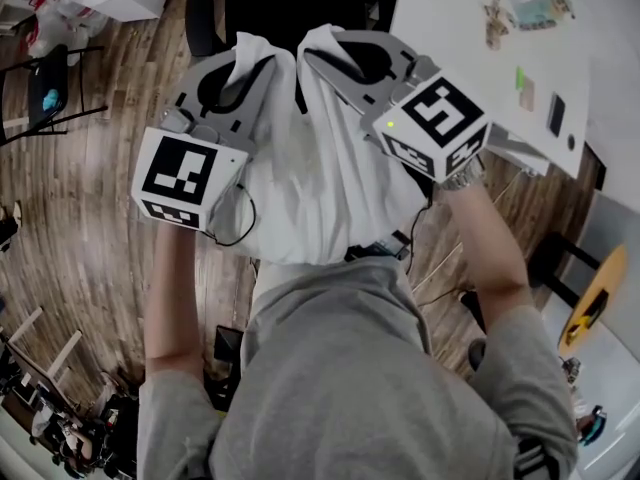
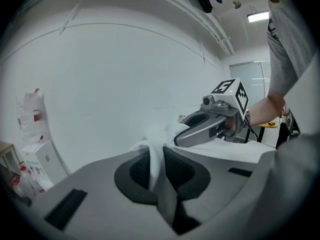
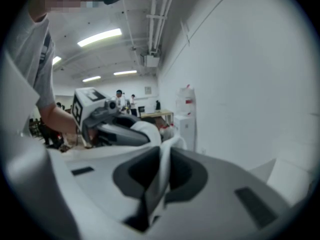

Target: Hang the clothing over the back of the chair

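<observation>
A white garment [image 1: 315, 183] hangs bunched between my two grippers, in front of the person's chest. Beyond it, at the top of the head view, stands the black chair [image 1: 290, 6], its seat partly hidden by the cloth. My left gripper [image 1: 245, 63] is shut on one upper corner of the garment [image 2: 150, 146]. My right gripper [image 1: 313, 53] is shut on the other corner [image 3: 172, 143]. In the left gripper view the cloth runs between the dark pads [image 2: 135, 171], with the right gripper [image 2: 210, 126] close beside. The right gripper view likewise shows the left gripper [image 3: 112, 126] nearby.
A white table [image 1: 470, 58] with papers and small items stands to the right of the chair. Wooden floor [image 1: 90, 218] lies to the left, with a black stand [image 1: 45, 93]. A yellow round object [image 1: 590, 308] sits at the far right. A white wall [image 2: 110, 84] faces both grippers.
</observation>
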Demonstrator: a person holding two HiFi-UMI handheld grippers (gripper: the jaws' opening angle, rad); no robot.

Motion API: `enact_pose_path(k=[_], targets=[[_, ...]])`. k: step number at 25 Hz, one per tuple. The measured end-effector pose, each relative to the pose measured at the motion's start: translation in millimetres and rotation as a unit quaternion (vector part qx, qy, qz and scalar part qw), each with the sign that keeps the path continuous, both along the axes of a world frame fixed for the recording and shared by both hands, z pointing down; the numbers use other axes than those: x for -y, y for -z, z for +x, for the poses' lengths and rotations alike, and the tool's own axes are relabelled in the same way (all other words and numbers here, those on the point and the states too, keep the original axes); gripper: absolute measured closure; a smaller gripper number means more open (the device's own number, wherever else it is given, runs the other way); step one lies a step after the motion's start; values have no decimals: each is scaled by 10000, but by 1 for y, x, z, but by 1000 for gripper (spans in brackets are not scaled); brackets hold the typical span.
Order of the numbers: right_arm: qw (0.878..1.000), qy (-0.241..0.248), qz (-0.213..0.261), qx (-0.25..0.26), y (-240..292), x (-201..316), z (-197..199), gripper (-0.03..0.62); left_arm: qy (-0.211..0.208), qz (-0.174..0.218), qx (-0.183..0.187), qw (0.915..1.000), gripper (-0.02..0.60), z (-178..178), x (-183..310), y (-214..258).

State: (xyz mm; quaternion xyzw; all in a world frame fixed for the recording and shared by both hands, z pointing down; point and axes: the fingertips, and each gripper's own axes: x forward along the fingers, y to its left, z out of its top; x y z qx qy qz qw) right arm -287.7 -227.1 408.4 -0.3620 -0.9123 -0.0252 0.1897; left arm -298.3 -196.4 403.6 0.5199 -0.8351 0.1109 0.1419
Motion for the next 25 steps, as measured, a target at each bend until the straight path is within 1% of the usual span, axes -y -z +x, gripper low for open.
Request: enact_pose_path(k=[3, 5, 8, 11, 13, 15, 17, 19, 25], targets=[[10000, 20, -31, -88, -11, -3, -4, 546, 7, -10, -163, 9999, 526, -4, -2, -10], [9999, 40, -42, -160, -19, -3, -5, 546, -78, -24, -245, 9997, 526, -4, 1, -14], [9995, 73, -5, -302, -32, -3, -5, 546, -367, -214, -310, 9986, 526, -1, 8, -23], [9991, 120, 38, -405, -44, -2, -5, 545, -765, -382, -261, 9960, 526, 3, 16, -30], [9987, 156, 76, -471, -51, -1, -5, 545, -1084, -522, -164, 9926, 526, 6, 22, -36], [9983, 188, 126, -538, -58, 1, -4, 544, -1404, -716, -37, 9875, 526, 10, 26, -42], [9978, 217, 166, -602, -64, 1, -3, 543, -1667, -887, -3, 9820, 526, 14, 28, -51], [9974, 240, 175, -659, -70, 2, -2, 543, -1845, -1008, -53, 9776, 526, 15, 28, -59], [9949, 381, 235, -902, -90, 3, 2, 542, -2195, -1312, -180, 9666, 526, 19, 27, -82]])
